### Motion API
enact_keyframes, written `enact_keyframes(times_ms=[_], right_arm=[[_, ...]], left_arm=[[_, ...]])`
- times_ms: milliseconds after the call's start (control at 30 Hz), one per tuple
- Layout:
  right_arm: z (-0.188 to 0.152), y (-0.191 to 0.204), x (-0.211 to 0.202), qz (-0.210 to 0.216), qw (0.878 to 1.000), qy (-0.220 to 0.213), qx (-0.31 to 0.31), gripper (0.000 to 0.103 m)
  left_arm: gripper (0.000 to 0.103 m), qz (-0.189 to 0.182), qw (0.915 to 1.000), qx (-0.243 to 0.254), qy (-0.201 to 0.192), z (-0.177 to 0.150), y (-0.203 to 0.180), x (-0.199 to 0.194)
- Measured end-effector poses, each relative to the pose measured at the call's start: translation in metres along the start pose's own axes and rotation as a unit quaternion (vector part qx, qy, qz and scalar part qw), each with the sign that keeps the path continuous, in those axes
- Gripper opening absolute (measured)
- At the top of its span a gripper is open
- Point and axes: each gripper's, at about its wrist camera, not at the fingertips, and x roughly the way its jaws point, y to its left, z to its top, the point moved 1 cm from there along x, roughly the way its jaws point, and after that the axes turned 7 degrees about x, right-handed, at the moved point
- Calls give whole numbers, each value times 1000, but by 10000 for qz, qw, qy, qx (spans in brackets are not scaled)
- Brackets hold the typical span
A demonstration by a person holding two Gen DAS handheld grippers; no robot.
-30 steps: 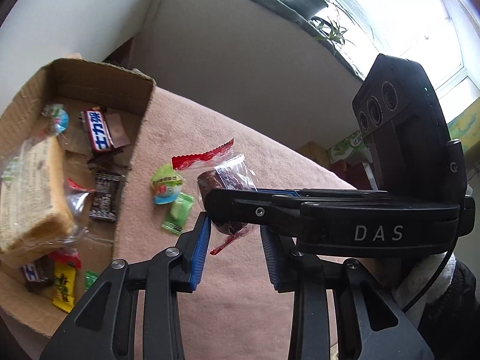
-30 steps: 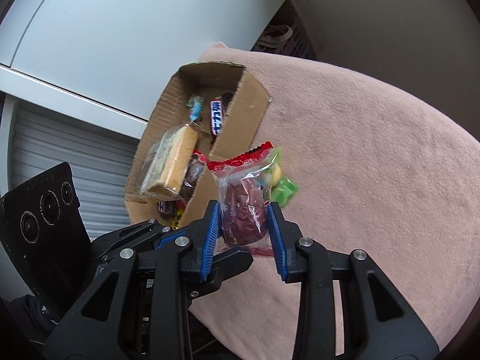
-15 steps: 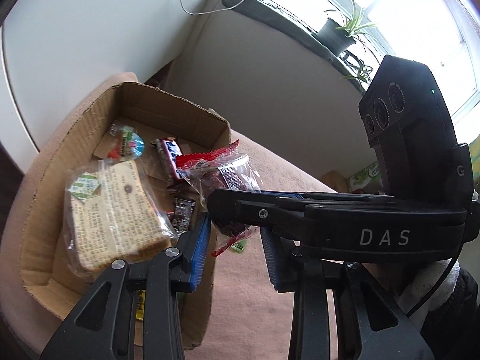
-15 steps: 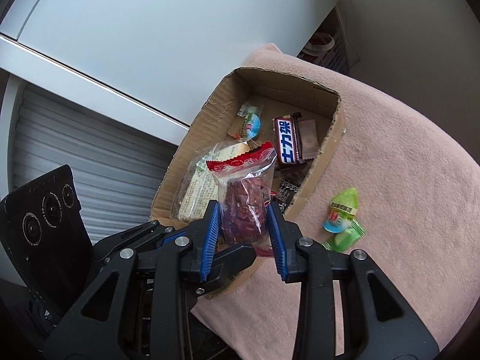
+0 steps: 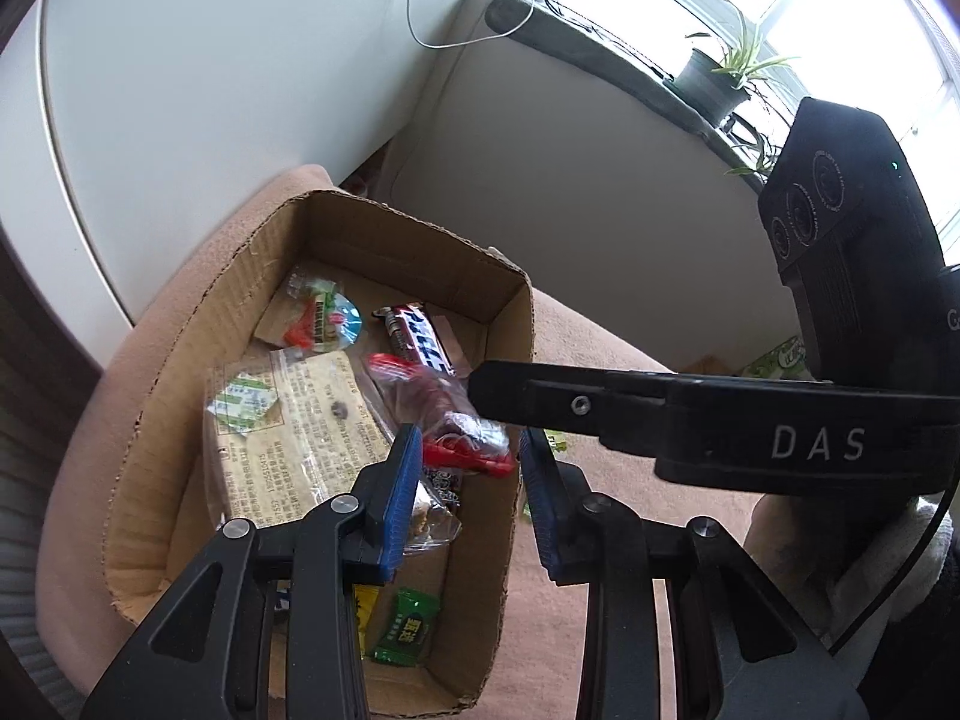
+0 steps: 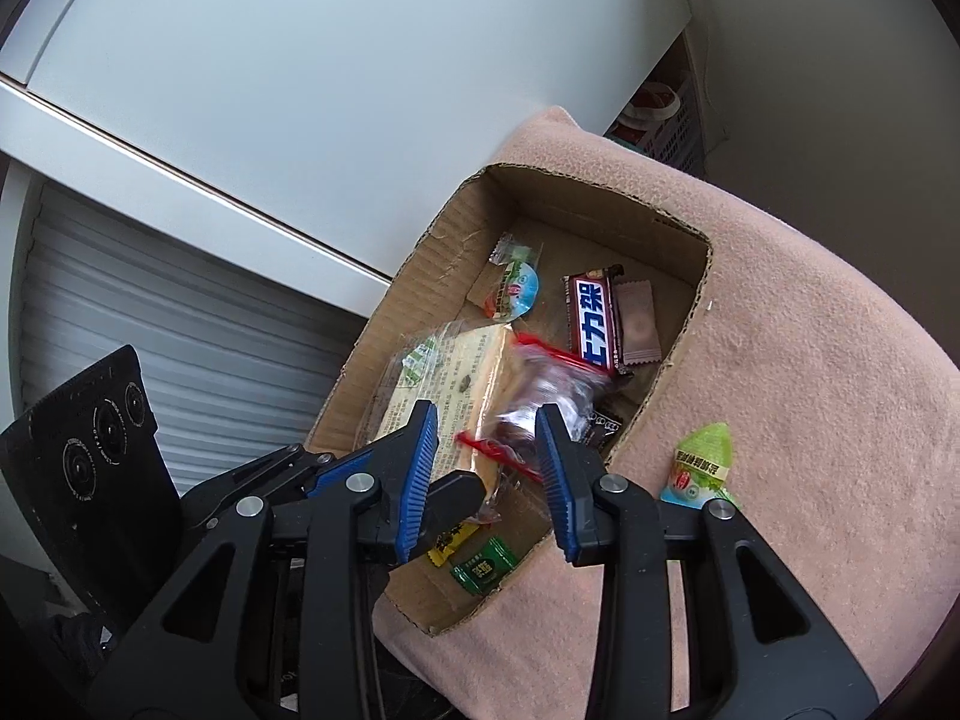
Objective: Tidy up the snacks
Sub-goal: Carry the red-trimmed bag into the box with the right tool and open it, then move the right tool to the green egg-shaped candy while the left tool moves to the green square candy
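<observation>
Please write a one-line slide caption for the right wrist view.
Right gripper, jaws open, releases a blurred red-sealed snack packet over the cardboard box of snacks.

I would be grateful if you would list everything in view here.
cardboard box: one, brown, on the blanket
blanket: one, pink, under everything
bread packet: one, tan in clear wrap, in the box
chocolate bar: one, dark red, in the box
jelly cups: two; blue-lidded in the box, green on the blanket outside
small candies: green and yellow, box's near corner
red-sealed packet: one, clear, blurred, over the box
potted plant: one, green, windowsill
left tongs: black, blue pads, open, empty
right tongs: same, just been opening; the packet is between them, pads not pressing it
</observation>
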Motion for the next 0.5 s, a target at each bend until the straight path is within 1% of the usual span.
enact_keyframes(times_ms=[133,367,500], right_arm=[[1,-3,-6,-70,10000,-31,-36,37],[-1,-4,-13,-273,9994,-131,-168,38],[-3,-8,-21,-362,9989,-231,-165,38]], left_arm=[[31,52,10000,12,-5,3,-7,10],[31,161,9998,122,-31,3,-8,8],[31,258,9991,328,-74,1,-13,3]])
